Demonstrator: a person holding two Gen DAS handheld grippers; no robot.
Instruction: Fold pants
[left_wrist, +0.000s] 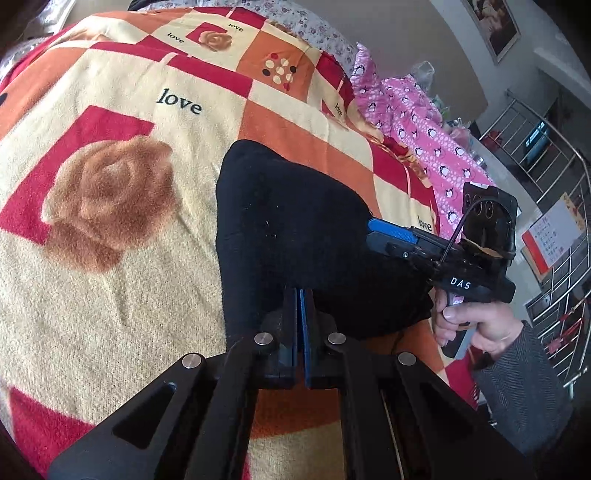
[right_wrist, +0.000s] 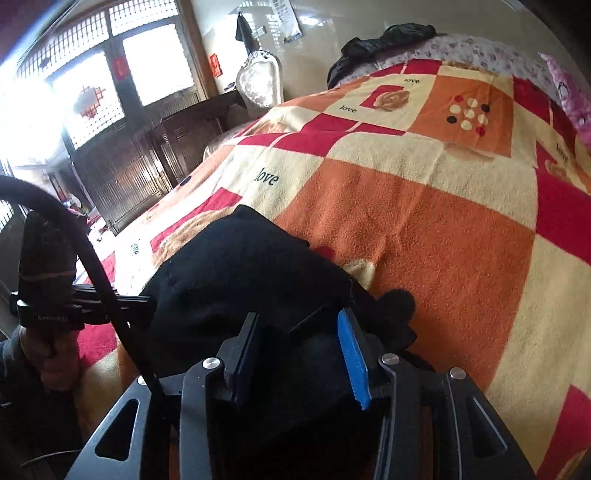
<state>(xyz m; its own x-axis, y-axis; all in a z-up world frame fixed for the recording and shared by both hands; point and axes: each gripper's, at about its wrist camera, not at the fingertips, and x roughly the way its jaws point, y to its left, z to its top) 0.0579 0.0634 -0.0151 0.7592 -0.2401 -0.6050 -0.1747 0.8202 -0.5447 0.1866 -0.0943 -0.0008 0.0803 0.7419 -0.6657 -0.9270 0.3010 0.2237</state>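
Observation:
Black pants (left_wrist: 295, 229) lie bunched on a patterned orange, red and cream blanket (left_wrist: 110, 258). My left gripper (left_wrist: 298, 295) is shut on the near edge of the pants. The right gripper (left_wrist: 373, 234) shows at the pants' right side, held by a hand. In the right wrist view the pants (right_wrist: 240, 266) fill the space between the right gripper's (right_wrist: 299, 325) spread fingers, black fabric lying between the black pad and the blue pad (right_wrist: 352, 358). The jaws stand apart there. The left gripper's body (right_wrist: 48, 295) shows at far left.
A pink penguin-print garment (left_wrist: 424, 129) lies along the bed's right side. A metal stair railing (left_wrist: 554, 221) stands beyond it. Dark clothing (right_wrist: 380, 40) lies at the bed's far end. Wooden furniture and windows (right_wrist: 129, 155) stand to the left of the bed.

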